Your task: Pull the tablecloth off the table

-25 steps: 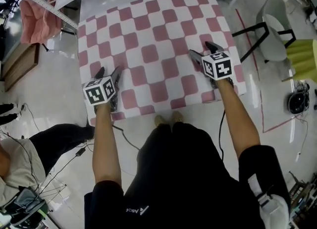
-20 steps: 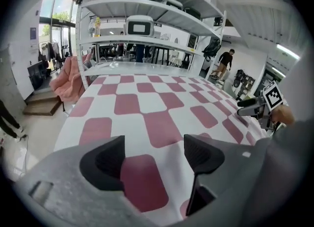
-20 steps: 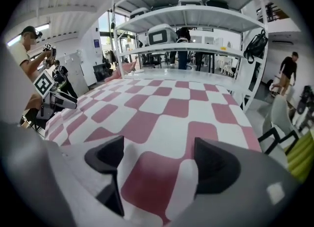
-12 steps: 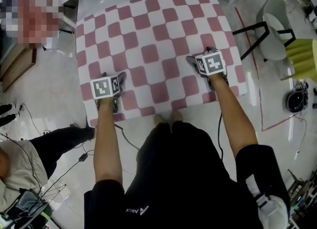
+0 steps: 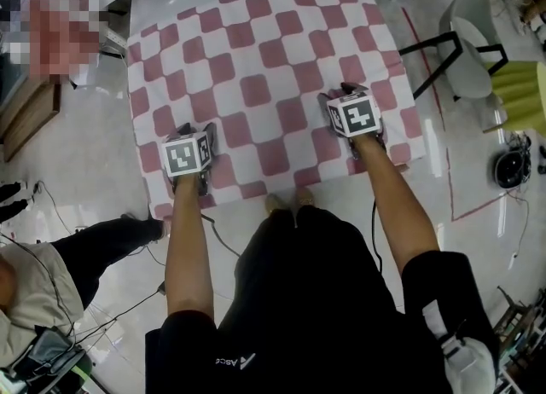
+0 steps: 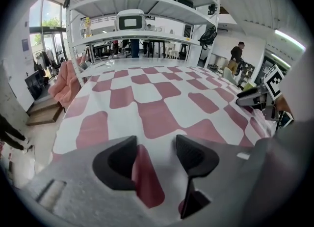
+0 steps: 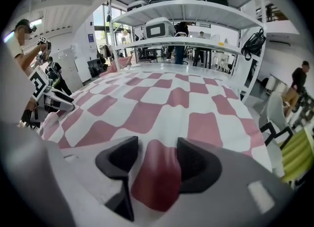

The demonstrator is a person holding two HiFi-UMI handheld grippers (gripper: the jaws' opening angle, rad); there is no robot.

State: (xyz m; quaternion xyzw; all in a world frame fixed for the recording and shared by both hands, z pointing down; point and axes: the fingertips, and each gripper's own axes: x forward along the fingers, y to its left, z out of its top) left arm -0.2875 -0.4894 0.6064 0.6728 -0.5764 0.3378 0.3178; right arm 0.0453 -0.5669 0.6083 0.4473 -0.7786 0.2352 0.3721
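The tablecloth [image 5: 256,85] has pink and white squares; it lies spread out flat and covers the whole desk, so the desk is hidden under it; its near edge hangs down a little in front of the person's shoes [image 5: 288,205]

The left hand-held gripper [image 5: 198,130] sits on the near left part of the cloth; its jaws are closing, and a bump of cloth with a pink square on it is pinched up between them

The right hand-held gripper [image 5: 339,92] sits on the near right part of the cloth, a bit farther in than the left one; its jaws are closing too, and a pink fold of cloth fills the gap between them and touches both pads

The two are well apart, with many squares between them

At the far end of the cloth stands a tall white shelf rack [image 6: 142,10]; a chair [image 5: 473,43] stands on the floor [image 5: 85,162] to the right; another person [image 5: 34,290] sits at the near left
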